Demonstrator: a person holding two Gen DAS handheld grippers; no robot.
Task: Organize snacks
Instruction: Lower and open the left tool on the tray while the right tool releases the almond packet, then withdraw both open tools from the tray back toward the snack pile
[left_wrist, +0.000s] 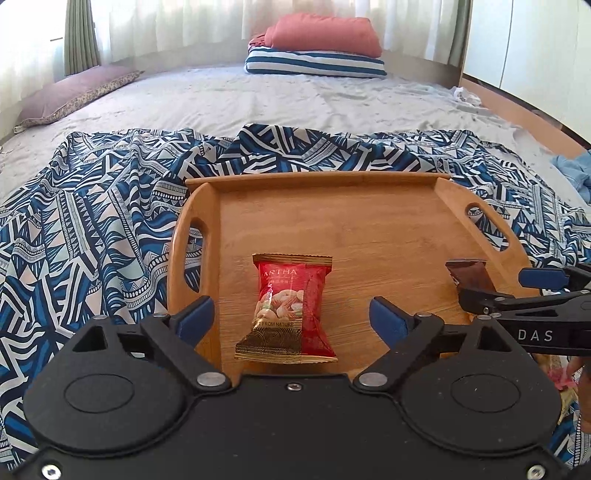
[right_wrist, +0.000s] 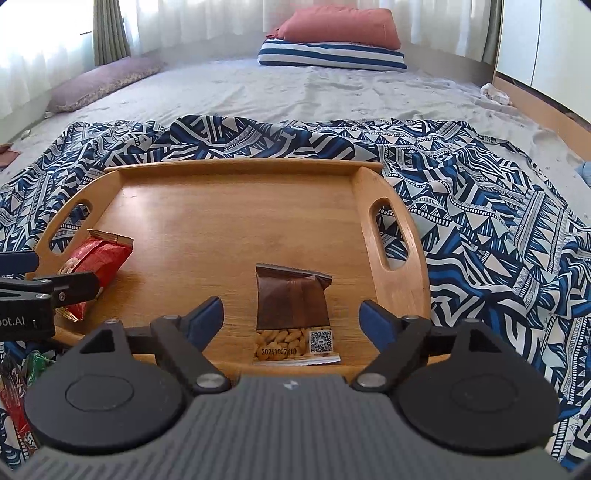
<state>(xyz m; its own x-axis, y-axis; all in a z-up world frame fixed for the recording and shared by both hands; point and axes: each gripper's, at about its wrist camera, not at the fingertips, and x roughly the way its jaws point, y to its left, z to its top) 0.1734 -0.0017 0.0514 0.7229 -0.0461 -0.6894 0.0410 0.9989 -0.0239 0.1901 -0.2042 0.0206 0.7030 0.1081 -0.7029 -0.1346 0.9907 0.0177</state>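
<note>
While both snack packets lie flat on the wooden tray (right_wrist: 236, 168), the step in hand looks like a release — each packet set down and let go. To finish it well, I judge each hand-held gripper should lift straight up and back, keeping its blue pads clear of the crinkled wrapper edges so nothing drags or flips, and so the two packets stay side by side with a gap between them.

Seen from the left wrist, the left hand-held gripper (left_wrist: 291, 317) stands spread wide; the red nut packet (left_wrist: 288, 310) lies between its fingers, toward 12 o'clock from the camera, and neither pad presses on it. It holds nothing.

Seen from the right wrist, the right hand-held gripper (right_wrist: 293, 319) is likewise spread wide over the brown nut packet (right_wrist: 293, 314), pads apart from the wrapper on both sides, nothing grasped. From this view the red packet sits at about 9 o'clock on the tray.

More packets (right_wrist: 18, 387) wait off the tray at 8 o'clock, on the patterned blue cloth (right_wrist: 498, 240) over the bed.
</note>
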